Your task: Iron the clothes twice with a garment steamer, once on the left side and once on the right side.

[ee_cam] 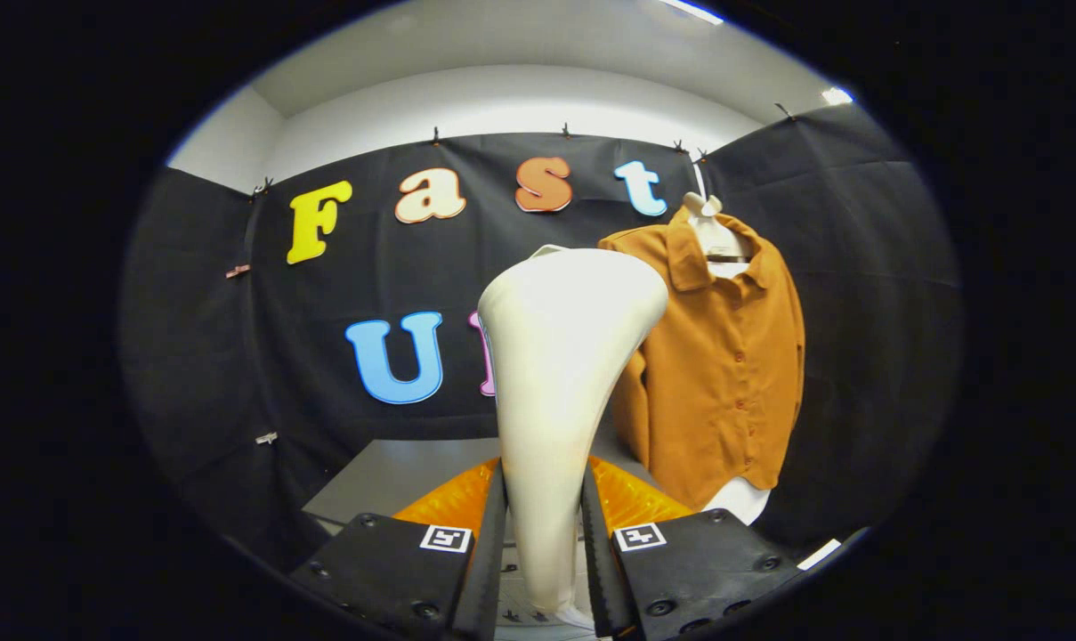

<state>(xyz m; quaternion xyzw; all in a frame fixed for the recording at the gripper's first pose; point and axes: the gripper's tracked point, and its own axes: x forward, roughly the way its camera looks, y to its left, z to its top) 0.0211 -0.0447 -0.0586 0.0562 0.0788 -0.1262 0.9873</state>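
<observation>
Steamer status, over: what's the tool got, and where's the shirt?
Tool shut on white steamer, head upright. Orange shirt on hanger beyond, to the steamer's right, not yet touched. Nothing between them.

Bright overhead light, sharp focus, fisheye bending toward edges

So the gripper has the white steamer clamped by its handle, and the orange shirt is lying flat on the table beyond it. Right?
Not quite. The gripper does clamp the white steamer by its handle, but the gripper view shows the orange shirt hanging on a hanger against the booth wall, beyond the steamer, not lying flat on the table.
</observation>
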